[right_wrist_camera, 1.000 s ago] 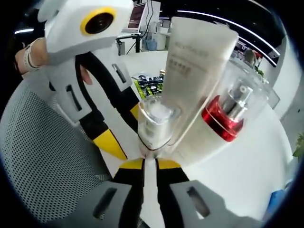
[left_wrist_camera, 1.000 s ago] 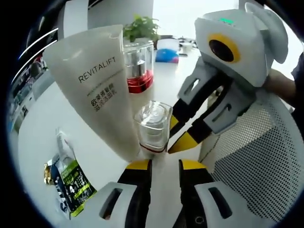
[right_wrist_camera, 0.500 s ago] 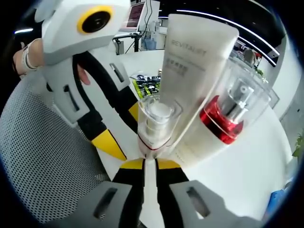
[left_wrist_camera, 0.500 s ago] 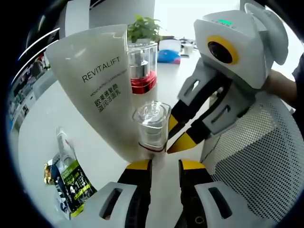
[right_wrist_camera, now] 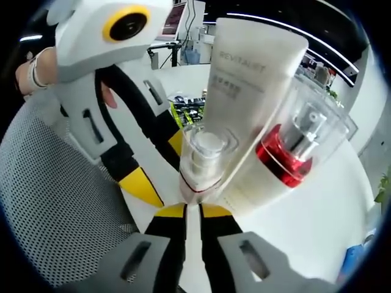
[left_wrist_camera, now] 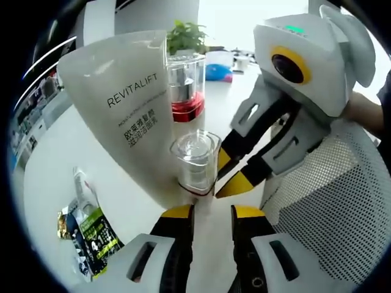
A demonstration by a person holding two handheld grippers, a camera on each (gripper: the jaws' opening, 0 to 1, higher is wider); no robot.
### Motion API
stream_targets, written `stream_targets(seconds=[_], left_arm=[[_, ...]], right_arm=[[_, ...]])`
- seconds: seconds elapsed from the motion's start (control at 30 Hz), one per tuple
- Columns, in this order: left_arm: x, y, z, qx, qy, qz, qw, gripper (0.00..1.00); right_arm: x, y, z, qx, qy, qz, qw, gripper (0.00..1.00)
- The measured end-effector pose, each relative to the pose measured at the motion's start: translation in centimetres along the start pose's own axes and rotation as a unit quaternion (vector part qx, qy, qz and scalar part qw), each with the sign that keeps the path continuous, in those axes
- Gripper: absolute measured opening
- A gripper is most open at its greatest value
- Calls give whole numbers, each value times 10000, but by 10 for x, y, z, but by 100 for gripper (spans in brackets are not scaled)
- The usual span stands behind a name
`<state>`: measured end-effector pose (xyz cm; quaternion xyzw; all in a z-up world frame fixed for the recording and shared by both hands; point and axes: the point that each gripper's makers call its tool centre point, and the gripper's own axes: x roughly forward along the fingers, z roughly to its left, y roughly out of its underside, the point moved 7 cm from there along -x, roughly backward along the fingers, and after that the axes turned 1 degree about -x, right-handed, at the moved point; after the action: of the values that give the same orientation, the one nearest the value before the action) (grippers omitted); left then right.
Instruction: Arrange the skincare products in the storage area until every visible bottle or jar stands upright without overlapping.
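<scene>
1. Small clear bottle (left_wrist_camera: 195,160) with red base ring stood upright on white bench (left_wrist_camera: 55,165), touching REVITALIFT tube (left_wrist_camera: 125,110).
2. Left hand-held gripper (left_wrist_camera: 211,213) and right hand-held gripper (right_wrist_camera: 192,212) both apart, near the bottle's base.

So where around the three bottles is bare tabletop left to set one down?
Bare white table lies left of the REVITALIFT tube, above the sachets. It is crowded around the small clear bottle: the tube, the red pump bottle, the left tool and the right tool all close in, with a mesh basket beside.
</scene>
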<state>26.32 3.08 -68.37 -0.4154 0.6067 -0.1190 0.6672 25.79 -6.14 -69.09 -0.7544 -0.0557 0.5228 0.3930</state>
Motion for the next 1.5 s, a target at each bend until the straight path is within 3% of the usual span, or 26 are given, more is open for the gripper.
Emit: stream_targets(seconds=[0.63,1.13,1.5], left_arm=[[-6,3,2,-64,-51,-35,10000,21],[-43,22,15,-415,-507,-228,9976,25],[-69,31,22,-658,-852,-453,9932,32]], right_arm=[[-2,2,0,3,-26,56,10000,11],[-28,3,2,193,306,-268,9990,16],[-49,0,4,455,496,-469,9966,27]])
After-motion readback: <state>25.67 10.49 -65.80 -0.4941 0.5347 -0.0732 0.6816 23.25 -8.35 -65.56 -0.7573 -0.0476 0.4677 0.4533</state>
